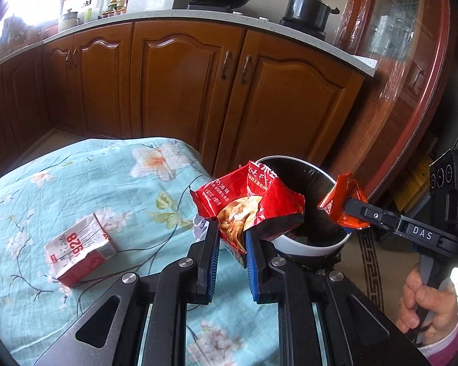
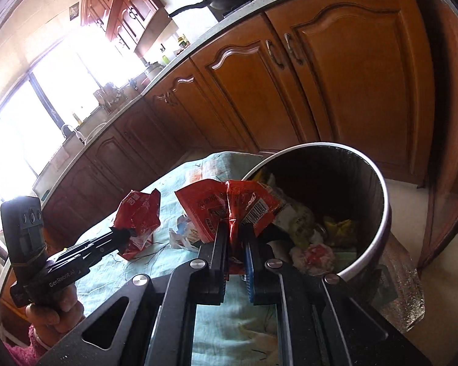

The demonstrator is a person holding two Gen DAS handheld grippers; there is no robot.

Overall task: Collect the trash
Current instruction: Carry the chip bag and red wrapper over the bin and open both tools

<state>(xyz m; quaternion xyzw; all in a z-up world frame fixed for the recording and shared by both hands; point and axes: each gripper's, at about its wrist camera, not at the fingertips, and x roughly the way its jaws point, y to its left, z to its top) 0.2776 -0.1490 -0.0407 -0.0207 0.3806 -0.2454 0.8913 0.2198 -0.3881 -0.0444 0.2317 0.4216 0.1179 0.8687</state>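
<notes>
Two snack bags were seen, one per gripper. The red bag (image 1: 247, 201), torn open and printed with chips, was pinched between the nearly closed jaws of the left gripper (image 1: 232, 238) at the table (image 1: 76, 177) edge beside the bin (image 1: 314, 244). An orange bag (image 2: 229, 207), crumpled, was clamped by the right gripper (image 2: 235, 238) just beside the bin rim. One carton (image 1: 79, 251) lay on the cloth, well apart.

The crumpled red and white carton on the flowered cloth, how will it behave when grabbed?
The crumpled red and white paper carton is dented, so it probably caves further under a squeeze. It looks empty and light. Lying on a flat face, it should slide, not roll.
</notes>
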